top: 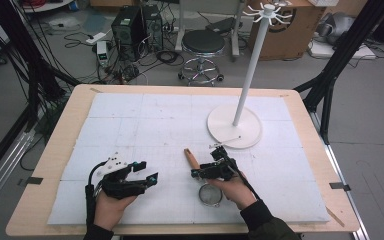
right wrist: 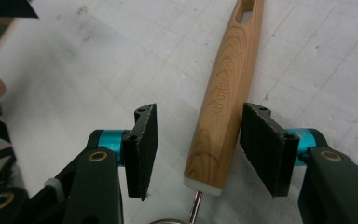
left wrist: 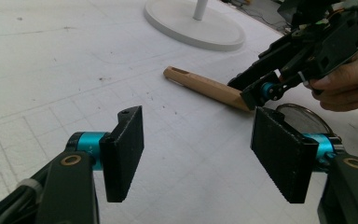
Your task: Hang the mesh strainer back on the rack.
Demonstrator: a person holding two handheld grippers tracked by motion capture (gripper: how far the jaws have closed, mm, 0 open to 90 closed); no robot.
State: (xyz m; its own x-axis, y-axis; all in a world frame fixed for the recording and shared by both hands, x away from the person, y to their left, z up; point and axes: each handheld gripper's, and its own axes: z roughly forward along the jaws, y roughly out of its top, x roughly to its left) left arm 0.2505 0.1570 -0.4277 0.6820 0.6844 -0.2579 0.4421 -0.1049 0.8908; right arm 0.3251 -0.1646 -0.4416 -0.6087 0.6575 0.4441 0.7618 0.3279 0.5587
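1. The step in hand, as I judge it, is the pick-up of a small strainer [top: 209, 194] by its wooden handle [right wrist: 227, 100]; the strainer is lying flat on the white mat [top: 130, 120], near the person's edge of the table [top: 60, 145], with the handle pointing away toward the white stand [top: 235, 127] and the round mesh bowl sitting just beside the right hand [top: 237, 192].

2. The right gripper [right wrist: 198, 149] is straddling the lower end of the handle, close to where the thin metal stem is joining it; its jaws are standing wide apart, one pad touching or almost touching the wood, the other leaving a clear gap; nothing is being gripped yet.

3. The next move is probably calling for a small sideways centring, so that the handle is sitting midway between the pads, then a firm closing on the wood; the handle is round and tapered, so an off-centre squeeze is risking a roll or a slip.

4. The left gripper [left wrist: 198, 154] is hovering over bare mat, well apart from the strainer; its jaws are spread wide and are holding nothing.

5. The stand's hooks [top: 269, 12] are sitting high above the table.
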